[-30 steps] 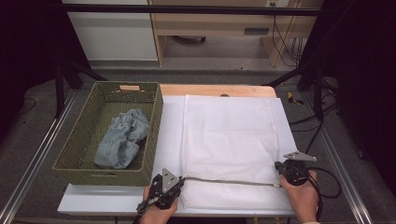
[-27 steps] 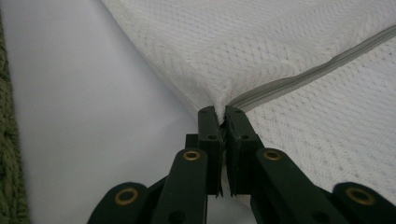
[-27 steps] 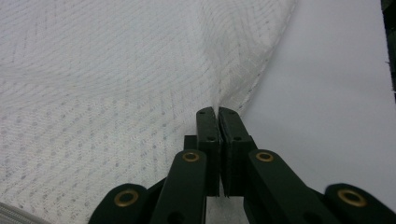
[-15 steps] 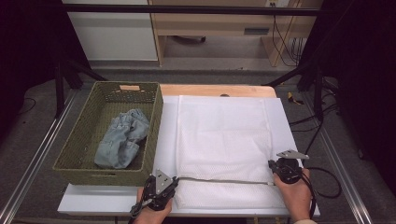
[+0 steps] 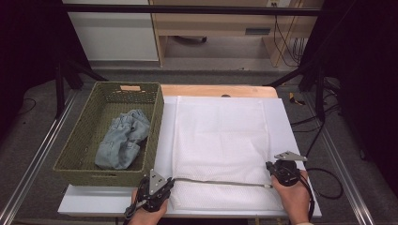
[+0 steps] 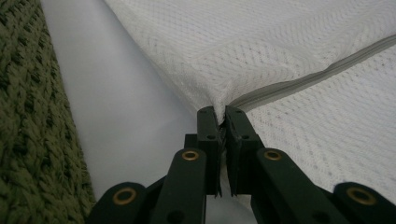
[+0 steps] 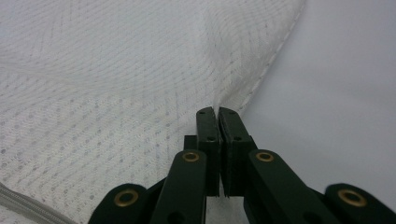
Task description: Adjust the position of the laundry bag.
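From where I stand I count two hand-held grippers: the left hand-held gripper [image 5: 162,186] and the right hand-held gripper [image 5: 272,176], one in each of the person's two hands. There is one white mesh bag [image 5: 218,140], and one grey zipper [image 5: 218,182] runs across it. One white board [image 5: 286,140] lies under it, on one wooden worktop [image 5: 211,90]. Beside the board stands one green woven basket [image 5: 75,154], and inside it lies one piece of blue denim clothing [image 5: 119,140]. One small tan tag [image 5: 130,87] sits on the basket's far rim.
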Available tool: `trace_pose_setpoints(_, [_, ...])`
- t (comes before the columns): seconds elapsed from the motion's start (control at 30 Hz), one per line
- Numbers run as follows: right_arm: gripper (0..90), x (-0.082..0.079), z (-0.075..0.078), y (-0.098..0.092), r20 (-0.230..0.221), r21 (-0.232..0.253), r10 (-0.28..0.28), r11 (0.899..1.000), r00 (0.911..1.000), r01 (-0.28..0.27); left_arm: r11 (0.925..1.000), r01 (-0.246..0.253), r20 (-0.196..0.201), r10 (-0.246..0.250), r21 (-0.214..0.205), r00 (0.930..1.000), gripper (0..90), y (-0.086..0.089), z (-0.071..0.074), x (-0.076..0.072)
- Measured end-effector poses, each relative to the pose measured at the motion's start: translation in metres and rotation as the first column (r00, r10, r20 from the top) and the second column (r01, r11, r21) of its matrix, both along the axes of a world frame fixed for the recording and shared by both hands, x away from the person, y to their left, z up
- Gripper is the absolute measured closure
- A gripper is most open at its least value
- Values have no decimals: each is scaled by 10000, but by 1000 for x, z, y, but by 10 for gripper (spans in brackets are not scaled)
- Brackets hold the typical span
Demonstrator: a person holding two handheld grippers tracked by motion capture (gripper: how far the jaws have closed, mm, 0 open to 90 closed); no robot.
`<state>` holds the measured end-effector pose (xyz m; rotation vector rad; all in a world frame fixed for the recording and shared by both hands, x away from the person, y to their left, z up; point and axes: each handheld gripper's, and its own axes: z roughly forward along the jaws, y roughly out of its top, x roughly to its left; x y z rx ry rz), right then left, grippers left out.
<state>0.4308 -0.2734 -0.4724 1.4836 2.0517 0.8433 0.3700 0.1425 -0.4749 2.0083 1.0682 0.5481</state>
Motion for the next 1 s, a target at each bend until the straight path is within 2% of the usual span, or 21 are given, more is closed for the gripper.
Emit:
trace_pose_setpoints(0.1, [858,0,0,-2,-16,38,-141,9999,9999,141,9999,64,66,-63,-95,10000,829,-1,0,-1])
trace_pose_setpoints(0.13, [827,0,0,-4,35,46,-186,9998,9998,186,9998,121,71,-120,-144,9999,816,-1,1,-2])
trace_pose_setpoints(0.17, [718,-1,1,-6,165,179,-297,9994,9994,294,9996,173,144,-170,-212,9998,756,-2,2,-3])
trace_pose_setpoints(0.2, [718,-1,1,-6,165,179,-297,9994,9994,294,9996,146,249,-140,-243,9996,756,-3,4,-4])
trace_pose_setpoints(0.3, [562,-6,5,-8,555,359,-306,9989,9980,287,9985,106,465,-81,-537,9989,567,-4,8,-5])
trace_pose_setpoints(0.33, [562,-6,5,-8,555,359,-306,9989,9980,287,9979,170,526,-137,-622,9985,567,-4,9,-5])
trace_pose_setpoints(0.37, [492,-9,7,-7,678,525,-311,9982,9972,275,9968,167,558,-124,-778,9984,483,-6,9,-5])
trace_pose_setpoints(0.4, [492,-9,7,-7,678,525,-311,9982,9972,275,9963,230,605,-180,-822,9980,483,-7,10,-5])
trace_pose_setpoints(0.47, [407,-16,9,-8,860,612,-275,9979,9959,223,9947,366,687,-300,-961,9972,408,-11,10,-6])
trace_pose_setpoints(0.67, [307,-24,12,-8,1268,596,-331,9979,9914,257,9927,662,719,-591,-1009,9957,319,-14,9,-5])
trace_pose_setpoints(0.77, [221,-29,14,-8,1528,642,-322,9977,9877,226,9896,779,663,-702,-1209,9953,275,-15,8,-3])
trace_pose_setpoints(0.87, [171,-31,15,-8,1611,596,-327,9979,9864,234,9880,834,648,-754,-1303,9950,234,-16,7,-3])
trace_pose_setpoints(0.9, [128,-35,15,-8,1599,533,-282,9984,9867,199,9877,817,636,-738,-1332,9952,187,-17,7,-3])
trace_pose_setpoints(1.0, [96,-39,15,-8,1663,622,-174,9980,9859,71,9860,874,553,-802,-1421,9952,142,-20,6,-3])
